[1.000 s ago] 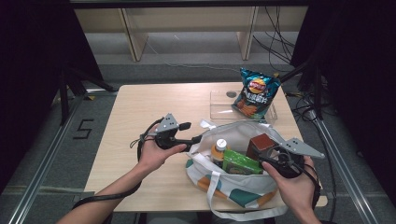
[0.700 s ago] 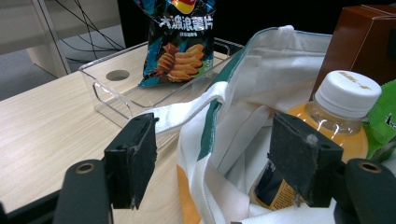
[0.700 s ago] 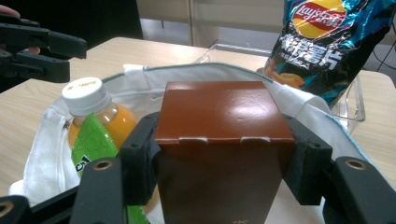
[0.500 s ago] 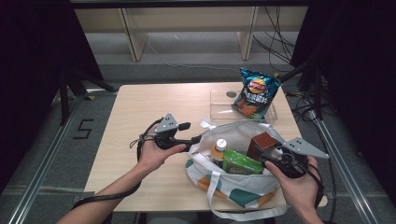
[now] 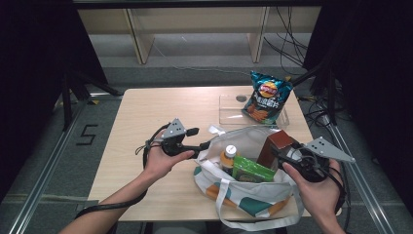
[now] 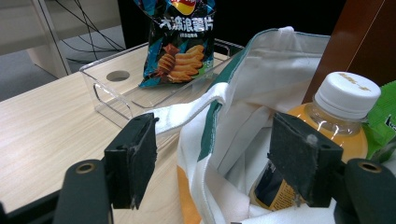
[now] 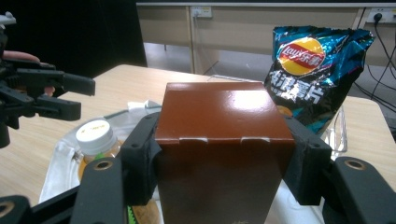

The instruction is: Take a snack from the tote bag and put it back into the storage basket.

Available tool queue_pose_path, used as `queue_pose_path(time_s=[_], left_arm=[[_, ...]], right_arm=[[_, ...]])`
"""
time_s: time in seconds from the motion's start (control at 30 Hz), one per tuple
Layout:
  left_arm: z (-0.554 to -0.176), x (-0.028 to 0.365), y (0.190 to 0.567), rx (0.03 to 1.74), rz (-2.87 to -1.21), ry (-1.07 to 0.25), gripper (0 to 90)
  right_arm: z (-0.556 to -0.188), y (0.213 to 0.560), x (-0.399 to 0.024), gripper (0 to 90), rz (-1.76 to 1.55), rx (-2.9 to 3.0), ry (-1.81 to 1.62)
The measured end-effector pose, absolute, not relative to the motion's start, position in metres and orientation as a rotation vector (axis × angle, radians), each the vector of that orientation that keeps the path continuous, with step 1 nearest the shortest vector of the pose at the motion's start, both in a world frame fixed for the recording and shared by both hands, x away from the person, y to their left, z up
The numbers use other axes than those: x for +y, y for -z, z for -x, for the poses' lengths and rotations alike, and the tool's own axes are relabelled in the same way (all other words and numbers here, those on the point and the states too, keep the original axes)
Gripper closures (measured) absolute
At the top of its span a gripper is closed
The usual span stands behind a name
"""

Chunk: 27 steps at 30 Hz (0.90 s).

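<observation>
The right gripper [image 7: 219, 154] was clamped on a glossy reddish-brown cardboard box [image 7: 219, 140], its two black pads pressing on the box's opposite sides just below the folded top edge. In the high view that box [image 5: 275, 146] stood upright at the right side of the open mouth of a white canvas tote bag with teal and orange patches [image 5: 253, 195], which lay on the pale wooden table [image 5: 146, 112]. Inside the bag, beside the box, sat a clear plastic bottle of orange drink with a white cap [image 5: 228, 157] and a flat green packet [image 5: 253, 171]. The left gripper [image 6: 215, 163] held its jaws wide apart astride the bag's white rim, one pad outside the cloth and one next to the bottle [image 6: 336, 116]; whether either pad touched the fabric was hard to tell. Behind the bag, a blue crisp packet [image 5: 267, 97] stood leaning in a clear shallow plastic tray [image 5: 229, 105].
</observation>
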<state>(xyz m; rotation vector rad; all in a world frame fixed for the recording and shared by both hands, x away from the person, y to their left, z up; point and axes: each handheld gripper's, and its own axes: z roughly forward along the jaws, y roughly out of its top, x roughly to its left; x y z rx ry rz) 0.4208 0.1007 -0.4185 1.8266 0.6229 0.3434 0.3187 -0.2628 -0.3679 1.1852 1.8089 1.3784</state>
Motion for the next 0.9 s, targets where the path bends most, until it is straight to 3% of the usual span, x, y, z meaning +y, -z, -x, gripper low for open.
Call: queue_pose_path(time_s=[0.9], left_arm=[[-0.421, 0.100, 0.418, 0.625, -1.823, -0.341, 31.4]], right_arm=[[-0.325, 0.341, -0.271, 39.5, -1.159, 1.741, -1.430]])
